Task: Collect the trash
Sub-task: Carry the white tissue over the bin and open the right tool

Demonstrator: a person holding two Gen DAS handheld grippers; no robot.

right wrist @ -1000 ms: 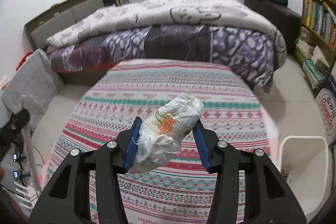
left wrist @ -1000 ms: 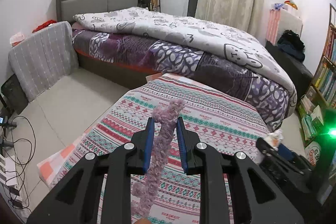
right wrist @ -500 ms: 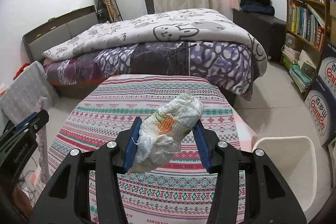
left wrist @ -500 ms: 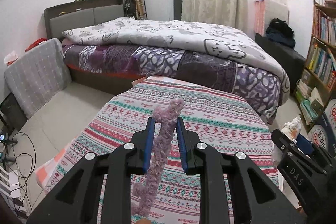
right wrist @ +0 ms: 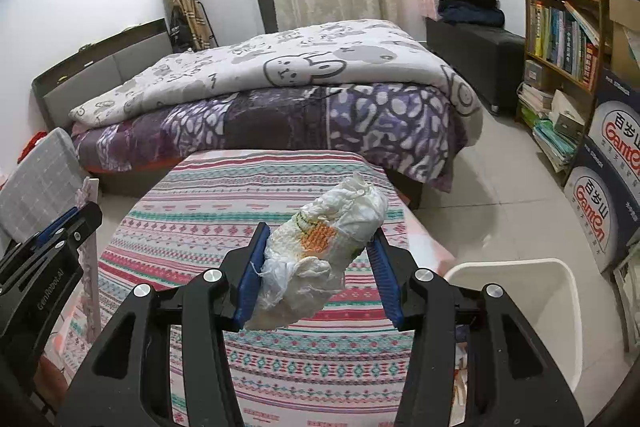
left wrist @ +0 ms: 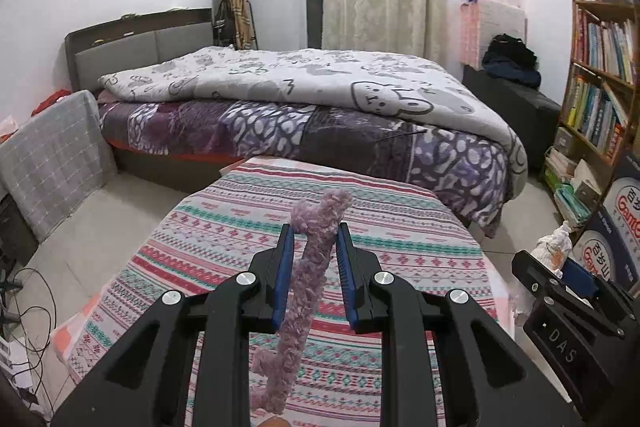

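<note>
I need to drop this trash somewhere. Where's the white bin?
In the right wrist view, the white bin stands on the floor at lower right, beside the striped table, just right of the right gripper.

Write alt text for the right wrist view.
The right gripper holds a crumpled white wad of trash between its blue-padded fingers, above a table with a striped patterned cloth. A white bin stands on the floor at lower right; a bed lies behind, bookshelves at right, and the left gripper shows at the left edge.

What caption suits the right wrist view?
Right gripper holds a white wad above the table, beside a bin.
</note>
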